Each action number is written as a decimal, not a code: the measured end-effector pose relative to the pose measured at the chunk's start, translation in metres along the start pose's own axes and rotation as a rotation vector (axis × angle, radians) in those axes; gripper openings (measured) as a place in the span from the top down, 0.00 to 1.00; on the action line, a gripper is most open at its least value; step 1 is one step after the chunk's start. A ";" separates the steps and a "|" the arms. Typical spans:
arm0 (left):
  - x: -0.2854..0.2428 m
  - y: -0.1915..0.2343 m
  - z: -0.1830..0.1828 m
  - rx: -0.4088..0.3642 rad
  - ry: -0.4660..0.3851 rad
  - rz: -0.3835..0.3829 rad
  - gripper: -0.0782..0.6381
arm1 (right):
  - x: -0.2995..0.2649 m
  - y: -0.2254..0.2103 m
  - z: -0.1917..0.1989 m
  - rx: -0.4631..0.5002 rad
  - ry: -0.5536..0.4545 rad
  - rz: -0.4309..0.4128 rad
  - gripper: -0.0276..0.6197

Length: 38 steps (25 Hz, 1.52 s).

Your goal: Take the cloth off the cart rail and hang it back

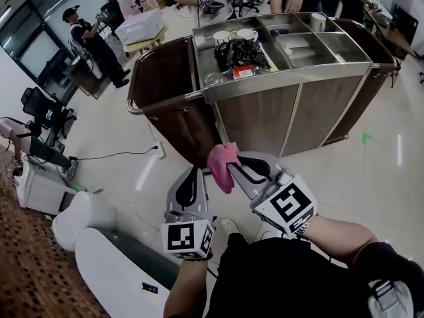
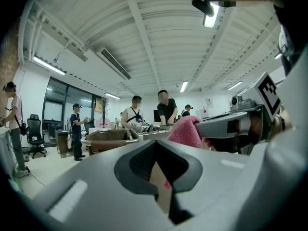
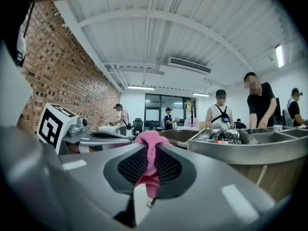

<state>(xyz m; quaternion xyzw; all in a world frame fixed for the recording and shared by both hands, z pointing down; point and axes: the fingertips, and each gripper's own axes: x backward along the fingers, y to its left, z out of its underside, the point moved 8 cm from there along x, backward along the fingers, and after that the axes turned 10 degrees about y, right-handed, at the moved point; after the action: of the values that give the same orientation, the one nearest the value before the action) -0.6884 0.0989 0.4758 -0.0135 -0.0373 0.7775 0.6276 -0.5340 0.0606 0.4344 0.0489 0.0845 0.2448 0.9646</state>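
Note:
A pink cloth (image 1: 220,166) hangs bunched from my right gripper (image 1: 232,167), which is shut on it in front of the cart (image 1: 291,105). In the right gripper view the cloth (image 3: 149,141) sits pinched between the dark pads of my right gripper (image 3: 148,162). My left gripper (image 1: 193,175) is just left of the cloth, jaws together with nothing in them. In the left gripper view my left gripper (image 2: 156,150) is shut, with the cloth (image 2: 186,131) close on its right. The cart rail (image 1: 162,103) curves round the brown bag on the cart's left end, a short way beyond both grippers.
The steel cart top holds a black bag (image 1: 240,53) and cups (image 1: 246,34). People stand behind the cart and at the far left (image 1: 93,42). A white machine (image 1: 99,244) is at my lower left, a cable (image 1: 112,155) lies on the floor, and an office chair (image 1: 40,108) stands beyond it.

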 end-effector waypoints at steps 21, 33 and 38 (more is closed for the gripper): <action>0.061 -0.009 -0.030 -0.049 -0.040 0.008 0.89 | 0.031 0.055 -0.023 0.011 -0.037 0.013 0.91; 0.085 0.014 -0.038 -0.039 -0.054 0.084 0.89 | 0.023 0.088 -0.037 0.076 -0.048 0.098 0.91; 0.082 0.017 -0.043 -0.051 -0.057 0.136 0.89 | 0.025 0.089 -0.040 0.057 -0.031 0.164 0.91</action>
<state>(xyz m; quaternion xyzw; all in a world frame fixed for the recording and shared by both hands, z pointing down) -0.7194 0.1774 0.4333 -0.0098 -0.0741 0.8171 0.5716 -0.5614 0.1521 0.4038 0.0870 0.0723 0.3198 0.9407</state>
